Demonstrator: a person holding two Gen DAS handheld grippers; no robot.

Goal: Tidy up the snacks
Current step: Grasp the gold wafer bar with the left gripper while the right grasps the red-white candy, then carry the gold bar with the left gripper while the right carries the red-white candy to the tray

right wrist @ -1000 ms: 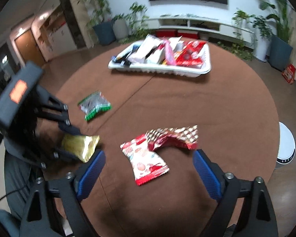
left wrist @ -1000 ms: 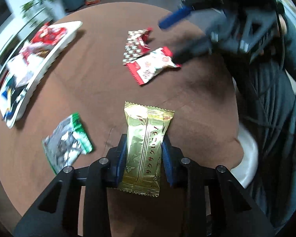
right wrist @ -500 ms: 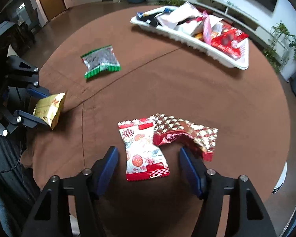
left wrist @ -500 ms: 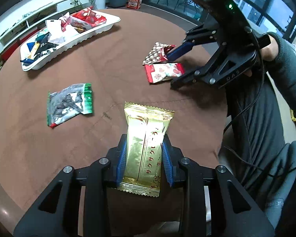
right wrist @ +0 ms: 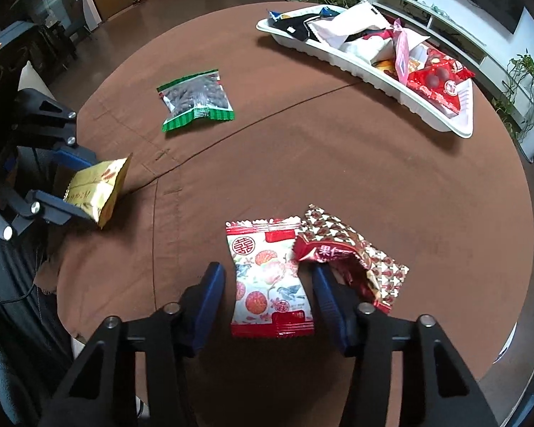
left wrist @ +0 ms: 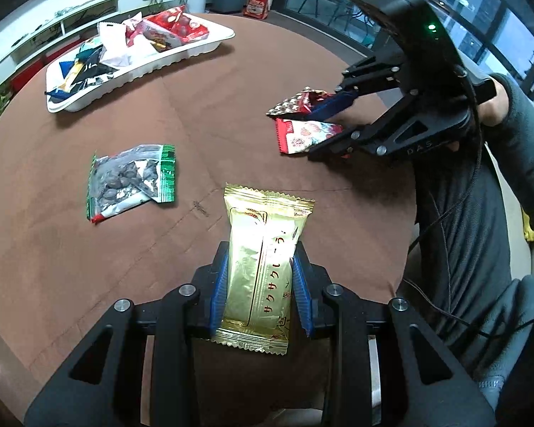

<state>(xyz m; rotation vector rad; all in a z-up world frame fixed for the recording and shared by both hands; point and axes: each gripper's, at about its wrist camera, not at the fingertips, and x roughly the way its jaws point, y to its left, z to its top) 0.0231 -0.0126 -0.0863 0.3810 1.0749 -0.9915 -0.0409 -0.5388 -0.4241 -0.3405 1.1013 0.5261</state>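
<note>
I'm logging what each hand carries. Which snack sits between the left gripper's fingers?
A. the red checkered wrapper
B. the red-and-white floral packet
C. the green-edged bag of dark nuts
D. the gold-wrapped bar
D: in the left wrist view, the left gripper is shut on the gold-wrapped bar, with its blue fingers pressed to both sides, while the green-edged bag lies loose on the table.

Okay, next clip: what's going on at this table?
A person is sorting snacks with two handheld grippers. The left gripper is shut on a gold wafer packet. The right gripper is closing around a red-and-white candy packet lying on the brown table. A green-edged nut bag lies loose; the white tray holds other snacks.
</note>
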